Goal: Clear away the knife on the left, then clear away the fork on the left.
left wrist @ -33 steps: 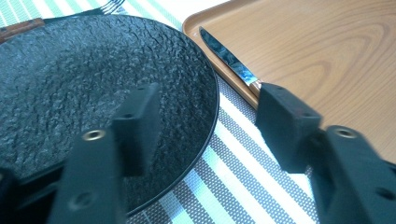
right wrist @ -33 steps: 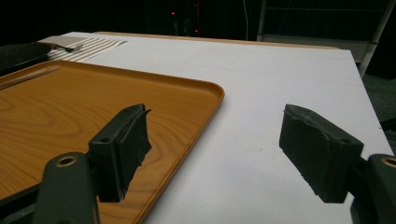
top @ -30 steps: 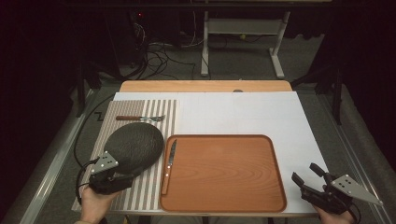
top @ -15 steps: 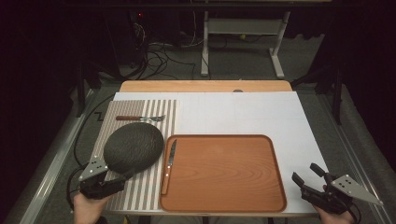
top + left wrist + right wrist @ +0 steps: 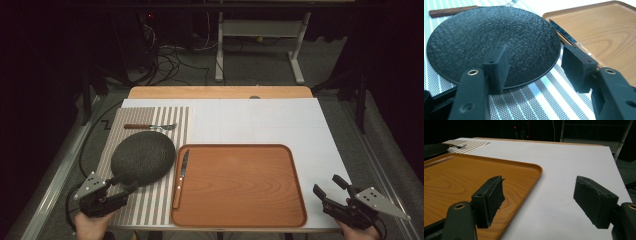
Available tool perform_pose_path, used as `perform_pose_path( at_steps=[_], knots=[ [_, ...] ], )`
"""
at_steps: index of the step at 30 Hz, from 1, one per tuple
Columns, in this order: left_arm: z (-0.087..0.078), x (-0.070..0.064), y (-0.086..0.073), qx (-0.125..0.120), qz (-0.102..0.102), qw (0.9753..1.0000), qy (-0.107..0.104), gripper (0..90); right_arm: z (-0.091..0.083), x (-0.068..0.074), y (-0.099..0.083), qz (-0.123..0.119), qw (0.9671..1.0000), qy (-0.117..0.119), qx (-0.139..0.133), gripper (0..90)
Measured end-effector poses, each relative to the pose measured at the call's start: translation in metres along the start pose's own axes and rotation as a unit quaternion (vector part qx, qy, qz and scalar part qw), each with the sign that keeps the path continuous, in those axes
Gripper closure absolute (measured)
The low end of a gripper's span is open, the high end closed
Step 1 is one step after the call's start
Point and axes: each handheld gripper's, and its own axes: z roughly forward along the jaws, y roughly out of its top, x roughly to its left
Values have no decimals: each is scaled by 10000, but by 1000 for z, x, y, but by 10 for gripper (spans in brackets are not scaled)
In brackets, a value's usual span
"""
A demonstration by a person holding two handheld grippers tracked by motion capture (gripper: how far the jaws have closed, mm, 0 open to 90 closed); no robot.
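Observation:
A dark round plate (image 5: 143,158) (image 5: 491,42) lies on a striped placemat (image 5: 150,210). My left gripper (image 5: 125,184) (image 5: 536,62) is open at the plate's near edge, one pad over the rim, gripping nothing. A wooden-handled knife (image 5: 181,175) (image 5: 566,35) rests along the left rim of a wooden tray (image 5: 240,185) (image 5: 604,32) (image 5: 461,177). A fork (image 5: 150,126) lies beyond the plate. My right gripper (image 5: 327,186) (image 5: 544,195) is open over the white table cover, just right of the tray's near right corner, with nothing between its pads.
A white cover (image 5: 280,120) (image 5: 564,157) spans the table behind and right of the tray. The table's near edge is close to both hands. Beyond the far edge are a dark floor, cables and a metal frame (image 5: 260,35).
My left gripper has drawn back toward the near left corner, away from the plate's middle. The plate, knife, tray and right gripper have stayed put.

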Motion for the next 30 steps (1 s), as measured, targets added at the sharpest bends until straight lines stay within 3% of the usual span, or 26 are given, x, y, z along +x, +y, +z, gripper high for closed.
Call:
perform_pose_path(
  at_steps=[15,19,25,30],
  knots=[
    [-6,11,-22,-366,-444,9983,110,365,0,0,0,32,10000,-19,-6,245],
    [-7,11,-25,-400,-473,9980,152,365,-1,0,0,16,10000,-41,-1,245],
    [-5,8,-24,-315,-332,9986,261,366,0,0,0,-3,10000,-14,3,244],
    [-7,9,-23,-435,-441,9978,227,365,1,0,1,-6,10000,26,13,244]
  ],
)
